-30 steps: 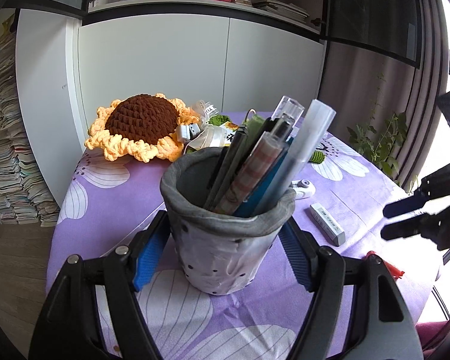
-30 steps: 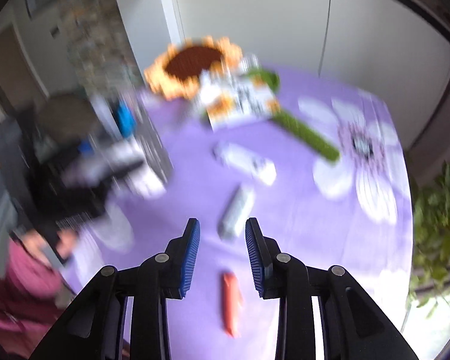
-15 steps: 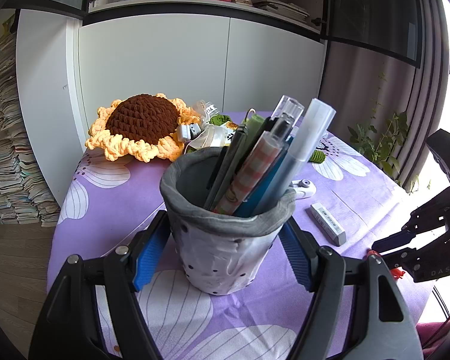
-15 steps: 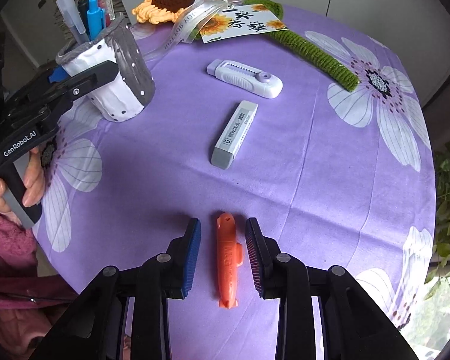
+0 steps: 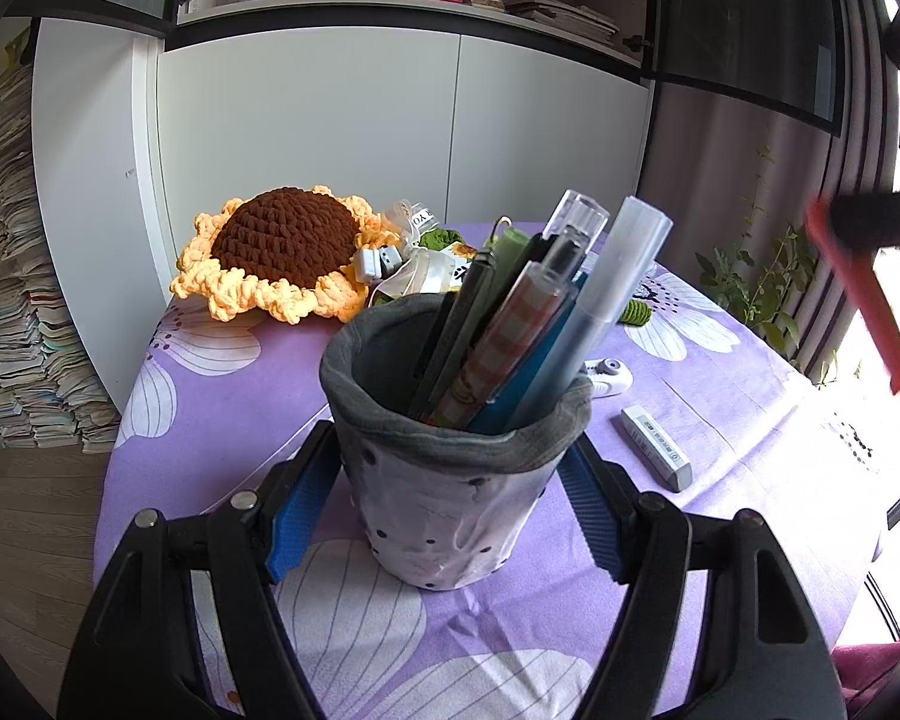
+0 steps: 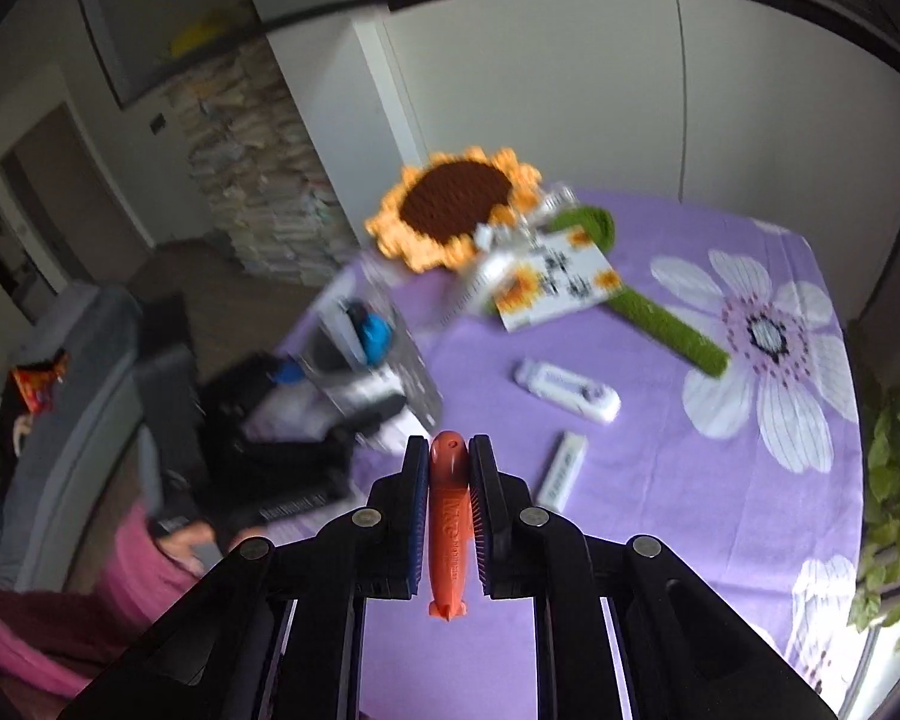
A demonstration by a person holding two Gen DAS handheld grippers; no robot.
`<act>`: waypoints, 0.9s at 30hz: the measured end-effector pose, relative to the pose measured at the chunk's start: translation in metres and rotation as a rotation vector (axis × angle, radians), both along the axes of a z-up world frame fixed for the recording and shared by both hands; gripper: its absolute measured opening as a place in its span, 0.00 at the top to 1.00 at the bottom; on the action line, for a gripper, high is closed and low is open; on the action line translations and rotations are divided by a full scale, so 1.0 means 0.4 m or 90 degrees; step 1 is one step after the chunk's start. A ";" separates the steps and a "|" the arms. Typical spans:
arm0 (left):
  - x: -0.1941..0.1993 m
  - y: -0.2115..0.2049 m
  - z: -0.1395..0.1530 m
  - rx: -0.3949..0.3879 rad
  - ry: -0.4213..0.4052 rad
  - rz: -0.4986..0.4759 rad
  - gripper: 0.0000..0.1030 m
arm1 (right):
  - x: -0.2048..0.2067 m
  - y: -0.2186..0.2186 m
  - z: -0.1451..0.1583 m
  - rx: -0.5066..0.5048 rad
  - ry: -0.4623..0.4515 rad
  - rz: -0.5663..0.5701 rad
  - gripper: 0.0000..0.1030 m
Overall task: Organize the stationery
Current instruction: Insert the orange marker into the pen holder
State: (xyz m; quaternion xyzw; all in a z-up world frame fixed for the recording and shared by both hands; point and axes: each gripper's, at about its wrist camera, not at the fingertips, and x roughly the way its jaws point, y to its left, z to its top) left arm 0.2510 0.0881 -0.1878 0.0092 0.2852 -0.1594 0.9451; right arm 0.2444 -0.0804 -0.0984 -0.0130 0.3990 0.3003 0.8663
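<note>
Right gripper [image 6: 448, 468] is squeezing the orange pen [image 6: 448, 516] tight between its blue pads, and we are lifting it. Half a second ago the pen was lying flat on the purple cloth [image 6: 660, 480] with the pads apart on each side; now it is up in the air, off the cloth. Left gripper [image 5: 444, 480] is hugging the grey cup [image 5: 450, 492] of pens on both sides, just as before, and the cup is standing on the cloth. We are seeing writing on the orange pen, but it is too blurry to read. The eraser [image 5: 656, 447] is lying right of the cup; its label is too small to read.
</note>
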 end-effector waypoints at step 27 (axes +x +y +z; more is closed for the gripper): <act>0.000 0.003 -0.004 -0.007 0.005 -0.003 0.29 | 0.221 0.267 -0.056 0.142 -0.022 0.074 0.86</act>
